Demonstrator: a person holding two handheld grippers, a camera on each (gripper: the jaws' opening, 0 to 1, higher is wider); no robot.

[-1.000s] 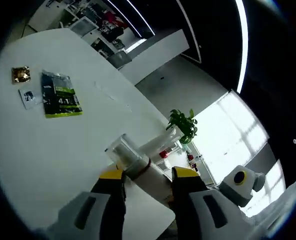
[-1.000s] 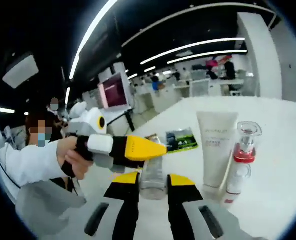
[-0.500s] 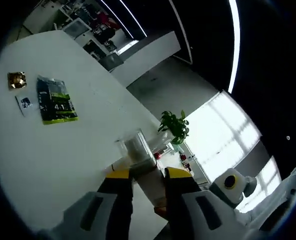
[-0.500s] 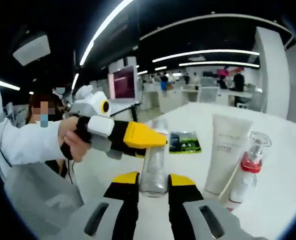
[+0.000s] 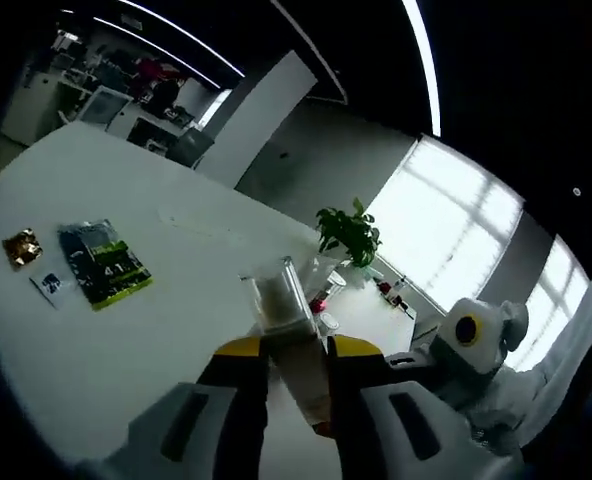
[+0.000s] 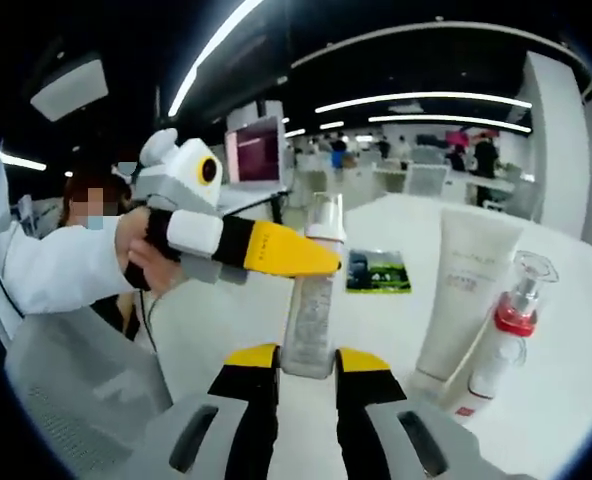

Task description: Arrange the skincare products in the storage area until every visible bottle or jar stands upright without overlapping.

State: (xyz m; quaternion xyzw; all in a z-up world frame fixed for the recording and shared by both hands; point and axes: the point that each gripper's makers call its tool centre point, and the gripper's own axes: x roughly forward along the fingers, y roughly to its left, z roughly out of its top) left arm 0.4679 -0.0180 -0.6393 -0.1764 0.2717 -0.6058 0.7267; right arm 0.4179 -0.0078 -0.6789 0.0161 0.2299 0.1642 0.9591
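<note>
1. While both tools hold the clear spray bottle point(image 6: 311, 300) above the white desk point(image 6: 576, 300), we take care — the right tool point(image 6: 307, 362) clamps its base, and the left tool point(image 5: 294, 352) pinches near its neck.
2. We judge it light, rigid plastic with a smooth, slippery wall; the clear cap point(image 5: 271, 290) may pull off, so the body is the safer hold.
3. Beside it stand a white tube point(image 6: 461, 290) and a red-collared pump bottle point(image 6: 506, 335) — close neighbours that look tall and tippy.
4. Farther off lies a green sachet point(image 5: 104, 265).
</note>
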